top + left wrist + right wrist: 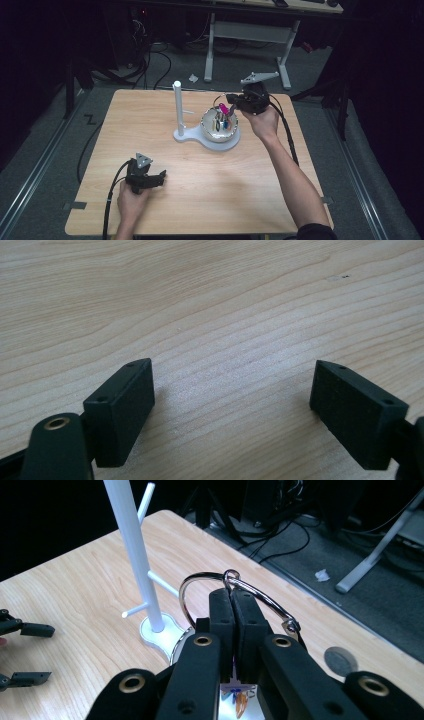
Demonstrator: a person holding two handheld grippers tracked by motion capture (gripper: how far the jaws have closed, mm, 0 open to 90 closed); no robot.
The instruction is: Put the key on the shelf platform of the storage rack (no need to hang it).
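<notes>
My right gripper hovers over a shiny metal bowl and is shut on a metal key ring; a pink tag hangs from the ring above the bowl. In the right gripper view the jaws pinch the ring's top and its loop sticks out on both sides. Several small coloured items lie in the bowl. A white peg stand rises just left of the bowl on a shared white base. My left gripper rests open on the wooden table, nothing between its fingers.
The stand's pegs point out sideways near the ring. The table's far edge lies just behind the bowl, with desk legs and cables on the floor beyond. The left gripper shows far left in the right gripper view.
</notes>
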